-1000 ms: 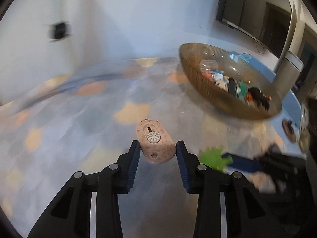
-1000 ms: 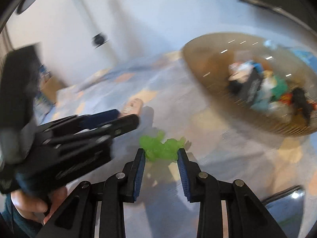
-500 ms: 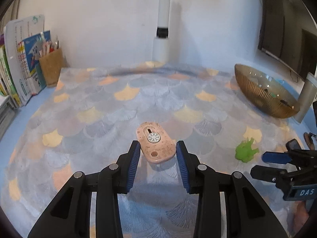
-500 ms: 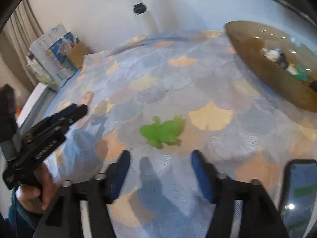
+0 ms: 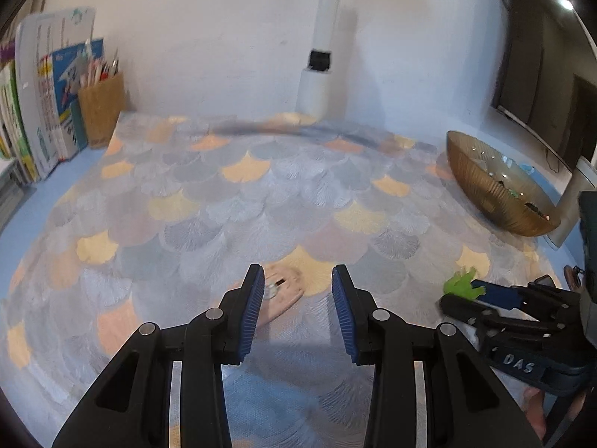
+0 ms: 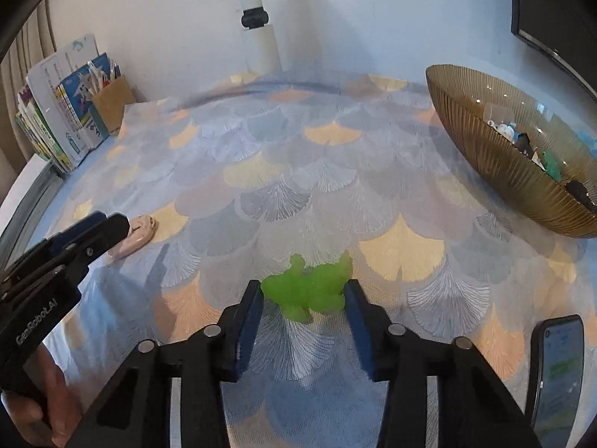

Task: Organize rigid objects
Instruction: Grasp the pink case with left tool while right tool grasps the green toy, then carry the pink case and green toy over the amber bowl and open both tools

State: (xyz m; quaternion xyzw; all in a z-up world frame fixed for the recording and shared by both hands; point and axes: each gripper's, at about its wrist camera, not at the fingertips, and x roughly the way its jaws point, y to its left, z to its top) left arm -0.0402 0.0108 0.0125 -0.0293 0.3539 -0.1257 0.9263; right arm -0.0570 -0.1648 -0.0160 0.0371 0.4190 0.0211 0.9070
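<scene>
A pink oval piece (image 5: 285, 291) with a small white wheel lies flat on the scale-patterned mat (image 5: 261, 201), against the inner side of the left finger of my left gripper (image 5: 296, 278). Those jaws are opening, and neither pad presses on the piece. In the right wrist view the pink piece (image 6: 140, 233) rests just past the left gripper (image 6: 112, 226). A green toy figure (image 6: 309, 291) lies on the mat between the pads of my right gripper (image 6: 304, 287). Its jaws are closing, and both pads touch the toy's ends.
A ribbed amber bowl (image 6: 496, 164) with several small items stands at the right edge of the mat. A phone (image 6: 559, 366) lies at the near right. Books (image 5: 44, 93) and a pen holder (image 5: 100, 108) stand at the back left, and a white post (image 5: 321, 74) stands at the back wall.
My left gripper swung away from the bowl, lowered the pink piece and let it go onto the mat. My right gripper opened wide, left the green toy on the mat, then closed around it again.
</scene>
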